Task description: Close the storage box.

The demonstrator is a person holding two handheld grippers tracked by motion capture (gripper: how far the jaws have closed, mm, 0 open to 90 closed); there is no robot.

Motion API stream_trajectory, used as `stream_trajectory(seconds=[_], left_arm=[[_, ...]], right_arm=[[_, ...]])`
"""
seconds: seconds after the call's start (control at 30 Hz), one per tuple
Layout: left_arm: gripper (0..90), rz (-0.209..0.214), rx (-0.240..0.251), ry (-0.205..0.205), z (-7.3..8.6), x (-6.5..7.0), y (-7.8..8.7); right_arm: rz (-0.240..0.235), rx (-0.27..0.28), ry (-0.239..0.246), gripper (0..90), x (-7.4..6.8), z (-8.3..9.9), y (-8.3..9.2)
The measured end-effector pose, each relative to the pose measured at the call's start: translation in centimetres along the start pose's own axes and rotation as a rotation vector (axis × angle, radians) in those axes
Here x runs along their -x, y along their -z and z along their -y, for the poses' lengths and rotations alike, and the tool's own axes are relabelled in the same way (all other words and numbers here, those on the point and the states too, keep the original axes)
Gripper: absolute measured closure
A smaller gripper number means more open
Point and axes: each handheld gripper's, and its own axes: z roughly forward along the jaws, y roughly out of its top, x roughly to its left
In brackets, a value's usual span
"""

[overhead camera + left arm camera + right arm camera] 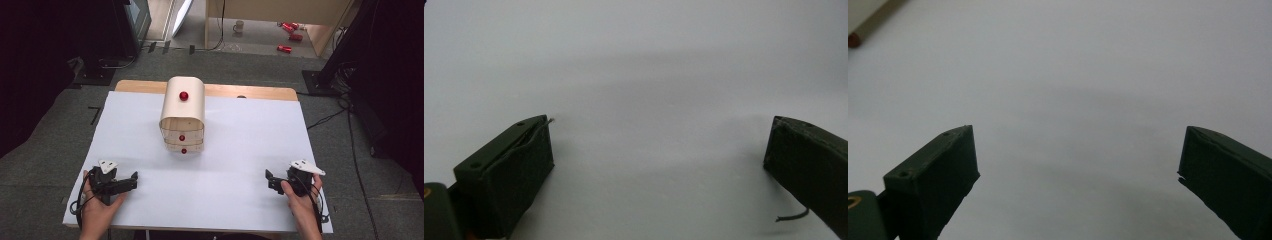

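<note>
A small pale wooden cabinet (183,112) with a rounded top stands upright on the white table cover (240,135), a little behind the middle. It carries a red knob (184,95) on top and two more on its shut front drawers (182,142). My left gripper (133,181) rests near the front left, held by a hand, its jaws wide apart over bare cover (659,135). At the front right, my right gripper (270,181) is open too, with nothing between its fingers (1078,145). A corner of the cabinet (863,10) shows at the top left of the right gripper view.
The wooden table edge (250,92) shows behind the cover. On the floor beyond lie a mug (239,26) and red cans (290,30). Black stands (107,65) and cables (350,115) flank the table.
</note>
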Motion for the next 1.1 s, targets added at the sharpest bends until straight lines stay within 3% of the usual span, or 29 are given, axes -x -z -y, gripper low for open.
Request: stream_trajectory(seconds=[0.3,0.53,0.6,0.63,0.7,0.8,0.93,1.1], left_arm=[[0.0,0.000,0.000,0.000,0.0,0.0,0.0],[0.0,0.000,0.000,0.000,0.0,0.0,0.0],[0.0,0.000,0.000,0.000,0.0,0.0,0.0],[0.0,0.000,0.000,0.000,0.0,0.0,0.0],[0.0,0.000,-0.001,-0.002,0.0,0.0,0.0],[0.0,0.001,-0.001,-0.002,0.0,0.0,0.0],[0.0,0.000,-0.001,-0.002,0.0,0.0,0.0],[0.0,0.001,-0.002,-0.003,0.0,0.0,0.0]], right_arm=[[0.069,-0.038,-0.035,2.3,3.5,2.6,1.0],[0.100,-0.043,-0.037,2.3,5.0,3.2,2.0],[0.127,-0.043,-0.034,2.3,5.6,3.5,2.4],[0.178,-0.042,-0.027,2.3,6.0,3.8,2.7],[0.189,-0.047,-0.026,2.3,6.5,4.2,2.8],[0.166,-0.052,-0.043,2.1,6.9,4.5,2.7],[0.178,-0.055,0.001,3.4,6.6,4.7,2.5],[0.170,-0.050,-0.006,3.2,6.7,4.7,2.5]])
